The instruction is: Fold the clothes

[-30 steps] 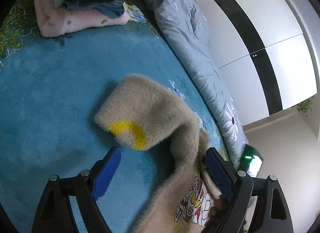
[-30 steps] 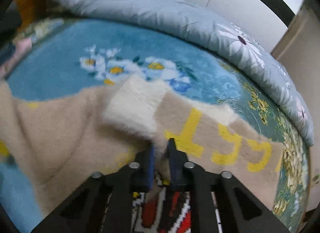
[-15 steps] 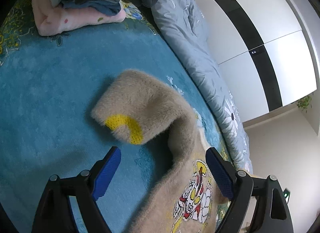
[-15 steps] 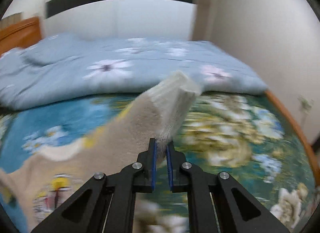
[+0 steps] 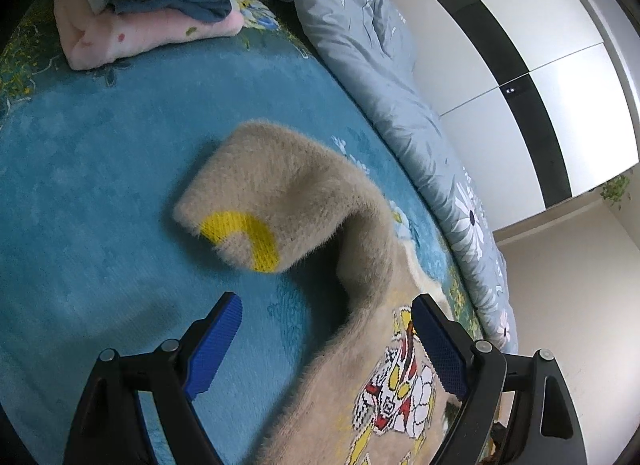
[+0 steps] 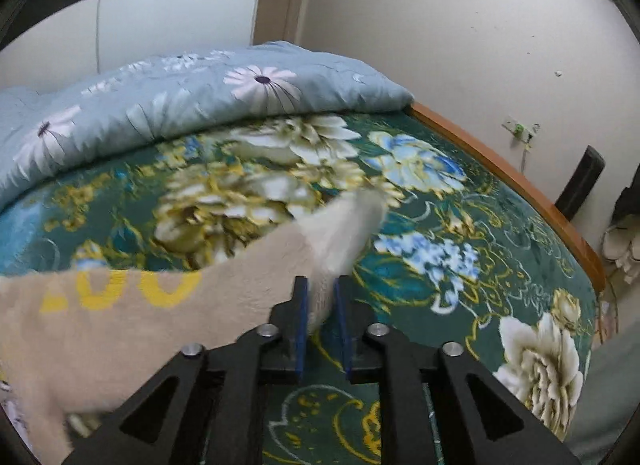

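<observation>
A fuzzy beige sweater with yellow letters and a cartoon print lies on the teal floral blanket. In the left wrist view one sleeve is folded back in a hump with a yellow mark. My left gripper is open and empty, just short of the hump. In the right wrist view my right gripper is shut on the cream cuff of the sweater's other sleeve, stretched out over the blanket.
A pile of folded clothes, pink at the bottom and dark on top, sits at the far left. A grey-blue flowered quilt runs along the bed's far side. The wooden bed edge lies right, with white wardrobe doors beyond.
My right gripper has swung right with the cuff, pulling the sleeve out straight toward the bed's edge. The left gripper has stayed open and drawn back slightly from the sweater.
</observation>
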`<state>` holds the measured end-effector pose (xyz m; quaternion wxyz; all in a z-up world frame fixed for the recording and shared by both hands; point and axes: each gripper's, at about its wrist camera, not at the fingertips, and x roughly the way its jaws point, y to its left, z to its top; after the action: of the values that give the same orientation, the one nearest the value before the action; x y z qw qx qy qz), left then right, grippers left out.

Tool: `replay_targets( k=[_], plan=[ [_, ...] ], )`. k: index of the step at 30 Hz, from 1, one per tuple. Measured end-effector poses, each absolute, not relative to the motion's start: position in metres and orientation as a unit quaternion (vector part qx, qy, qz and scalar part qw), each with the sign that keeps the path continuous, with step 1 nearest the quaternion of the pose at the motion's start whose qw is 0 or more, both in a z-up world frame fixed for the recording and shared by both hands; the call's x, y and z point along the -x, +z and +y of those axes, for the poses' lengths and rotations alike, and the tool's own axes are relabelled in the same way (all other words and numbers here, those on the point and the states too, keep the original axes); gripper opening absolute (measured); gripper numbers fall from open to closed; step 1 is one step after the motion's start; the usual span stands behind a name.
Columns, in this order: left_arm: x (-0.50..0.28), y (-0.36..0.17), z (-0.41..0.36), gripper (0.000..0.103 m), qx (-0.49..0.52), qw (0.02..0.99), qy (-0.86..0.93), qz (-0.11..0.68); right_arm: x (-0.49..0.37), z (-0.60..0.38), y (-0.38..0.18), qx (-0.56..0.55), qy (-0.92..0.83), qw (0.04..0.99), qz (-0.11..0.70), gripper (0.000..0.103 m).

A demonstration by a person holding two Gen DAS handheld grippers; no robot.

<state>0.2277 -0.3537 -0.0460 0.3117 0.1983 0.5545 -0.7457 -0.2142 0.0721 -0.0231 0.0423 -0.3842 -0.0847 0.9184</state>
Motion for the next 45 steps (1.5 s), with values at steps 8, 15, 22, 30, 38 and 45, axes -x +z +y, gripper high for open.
replay_targets(
  k=[8, 15, 22, 30, 38, 45],
  plan=[
    [-0.23, -0.051, -0.358, 0.089, -0.188, 0.302, -0.739, 0.572, 0.147, 0.031, 0.055, 0.263, 0.964, -0.04, 0.003, 0.079],
    [-0.237, -0.053, -0.369, 0.089, -0.162, 0.28, -0.744, 0.585, 0.03, -0.039, 0.017, 0.299, 0.883, -0.307, 0.189, 0.087],
    [-0.253, -0.056, -0.4, 0.091, -0.141, 0.277, -0.755, 0.578, -0.02, -0.069, -0.036, 0.324, 0.871, -0.357, 0.094, 0.087],
    [-0.217, -0.033, -0.477, 0.092, -0.261, 0.358, -0.728, 0.524, -0.028, -0.045, -0.031, 0.251, 0.881, -0.384, 0.116, 0.087],
    [-0.142, -0.062, -0.52, 0.085, -0.449, 0.374, -0.677, 0.448, -0.024, -0.058, -0.041, 0.284, 0.859, -0.402, 0.143, 0.088],
    [-0.168, -0.065, -0.493, 0.044, -0.452, 0.333, -0.691, 0.455, -0.015, -0.052, -0.048, 0.302, 0.857, -0.383, 0.166, 0.088]
  ],
)
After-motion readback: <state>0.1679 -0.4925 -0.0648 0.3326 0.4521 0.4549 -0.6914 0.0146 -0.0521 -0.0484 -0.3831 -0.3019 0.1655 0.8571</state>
